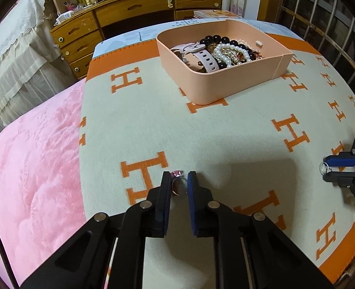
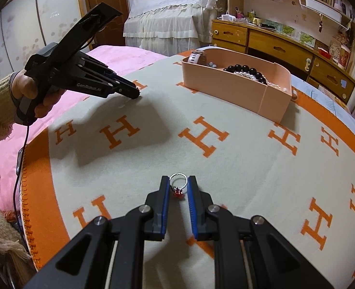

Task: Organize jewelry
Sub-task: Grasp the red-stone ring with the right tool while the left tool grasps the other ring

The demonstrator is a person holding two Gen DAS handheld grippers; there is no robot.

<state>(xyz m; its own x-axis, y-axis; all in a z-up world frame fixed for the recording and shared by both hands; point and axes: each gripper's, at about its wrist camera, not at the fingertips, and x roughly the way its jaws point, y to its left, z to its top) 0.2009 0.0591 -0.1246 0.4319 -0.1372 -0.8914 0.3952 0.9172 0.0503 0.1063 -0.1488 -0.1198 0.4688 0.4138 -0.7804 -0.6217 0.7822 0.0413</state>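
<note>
two thin silver rings, pink-stoned (image 1: 179,185) pinched in left claw (image 1: 179,180), red-stoned (image 2: 178,184) in right claw (image 2: 178,183)

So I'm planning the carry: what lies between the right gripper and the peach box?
Only bare cream blanket with orange H letters lies between the right gripper, holding a red-stoned silver ring, and the peach plastic jewelry box, per the right wrist view.

**Cloth, plastic, metal and wood**

The blanket (image 1: 201,132) is looking like matt woven cloth, the pink cover (image 1: 32,156) plusher. The box (image 1: 225,82) is showing smooth matt plastic (pearls (image 1: 228,53) gleaming inside). Both rings (image 2: 178,180) (image 1: 179,186) are shining like polished metal. The drawers (image 2: 281,45) are looking like varnished wood.
</note>
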